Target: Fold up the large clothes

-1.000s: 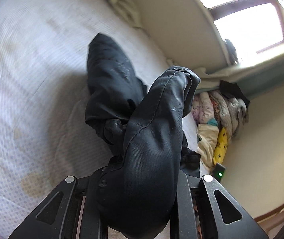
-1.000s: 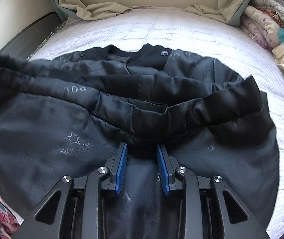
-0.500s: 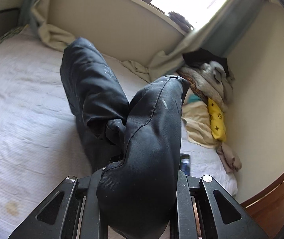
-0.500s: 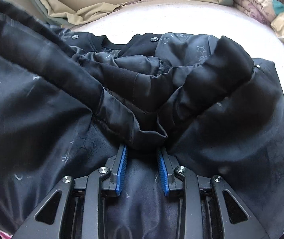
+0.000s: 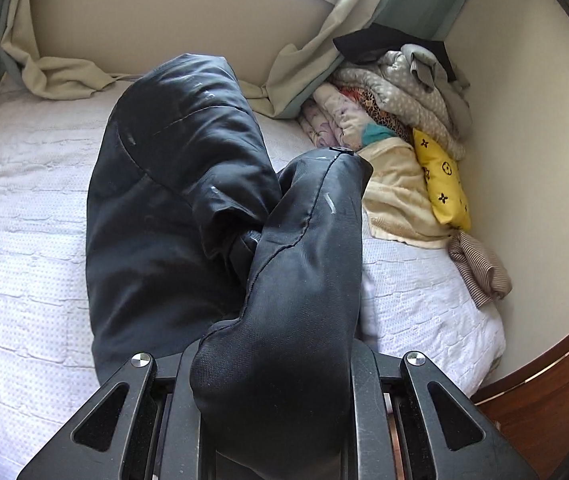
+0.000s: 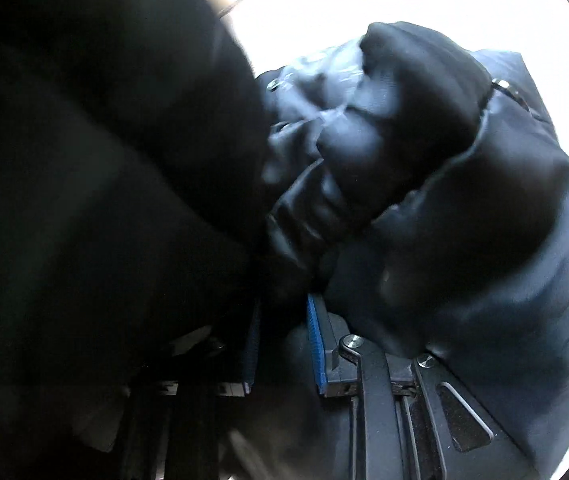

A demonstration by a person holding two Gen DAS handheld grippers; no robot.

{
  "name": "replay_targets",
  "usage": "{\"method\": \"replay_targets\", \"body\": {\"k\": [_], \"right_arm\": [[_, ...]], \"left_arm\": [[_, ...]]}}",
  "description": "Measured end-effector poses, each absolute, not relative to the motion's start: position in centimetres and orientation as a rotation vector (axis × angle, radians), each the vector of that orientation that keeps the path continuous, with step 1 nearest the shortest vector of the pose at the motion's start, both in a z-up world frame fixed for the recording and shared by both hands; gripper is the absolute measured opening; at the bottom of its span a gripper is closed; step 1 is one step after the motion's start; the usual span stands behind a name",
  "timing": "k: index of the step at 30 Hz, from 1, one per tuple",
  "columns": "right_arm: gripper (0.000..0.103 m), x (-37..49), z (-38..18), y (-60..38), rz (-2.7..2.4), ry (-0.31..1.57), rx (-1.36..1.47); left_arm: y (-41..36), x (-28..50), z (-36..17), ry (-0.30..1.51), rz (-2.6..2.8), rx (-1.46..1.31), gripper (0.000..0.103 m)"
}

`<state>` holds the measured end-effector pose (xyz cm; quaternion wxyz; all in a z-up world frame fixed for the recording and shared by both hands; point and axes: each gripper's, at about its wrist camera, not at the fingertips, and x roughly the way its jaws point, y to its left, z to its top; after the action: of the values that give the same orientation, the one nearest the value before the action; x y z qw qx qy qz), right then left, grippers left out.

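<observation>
Both grippers pinch the jacket (image 5: 172, 208); it's now lifted off the bed (image 5: 24, 208) mid-fold, swamping the right gripper (image 6: 280, 344) view.

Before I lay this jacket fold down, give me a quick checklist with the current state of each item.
1. Left gripper clamped on jacket: ok.
2. Right gripper clamped on jacket: ok, cloth sits between the blue pads.
3. Bare bed available for landing: ok.
4. Clothes pile apart from jacket: ok.
5. Right view of landing spot: not ok, cloth covers it.
6. Fold edges aligned: cannot tell.
</observation>
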<state>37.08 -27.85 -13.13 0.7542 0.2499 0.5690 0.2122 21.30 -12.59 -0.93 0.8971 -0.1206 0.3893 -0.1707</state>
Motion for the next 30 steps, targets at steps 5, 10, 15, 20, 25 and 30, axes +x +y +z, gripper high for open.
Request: {"method": "replay_targets", "body": {"k": [5, 10, 15, 20, 25, 30], "right_arm": [[0.019, 36.3, -10.8, -34.3, 0.395, 1.23, 0.712], [0.038, 34.3, -8.0, -41.7, 0.315, 1.082, 0.896], [0.043, 33.4, -6.4, -44.7, 0.277, 1.008, 0.887], [0.047, 34.9, -5.9, -41.9, 0.318, 1.038, 0.814], [0.06, 35.9, -7.0, -40.2, 0.391, 1.105, 0.815], [0.063, 37.5, -8.3, -38.5, 0.47, 1.154, 0.745]], "left_arm": [[-14.7, 21.3, -2.4, 0.839, -0.365, -0.218, 0.022], [-18.4, 21.0, -4.7, 0.863, -0.372, -0.126, 0.023], [-22.0, 20.5, -7.3, 0.849, -0.346, 0.015, 0.024], [-24.5, 19.4, -8.8, 0.781, -0.31, 0.147, 0.027], [-25.4, 18.0, -9.6, 0.713, -0.309, 0.236, 0.033], [-25.6, 17.3, -10.3, 0.695, -0.334, 0.284, 0.038]]}}
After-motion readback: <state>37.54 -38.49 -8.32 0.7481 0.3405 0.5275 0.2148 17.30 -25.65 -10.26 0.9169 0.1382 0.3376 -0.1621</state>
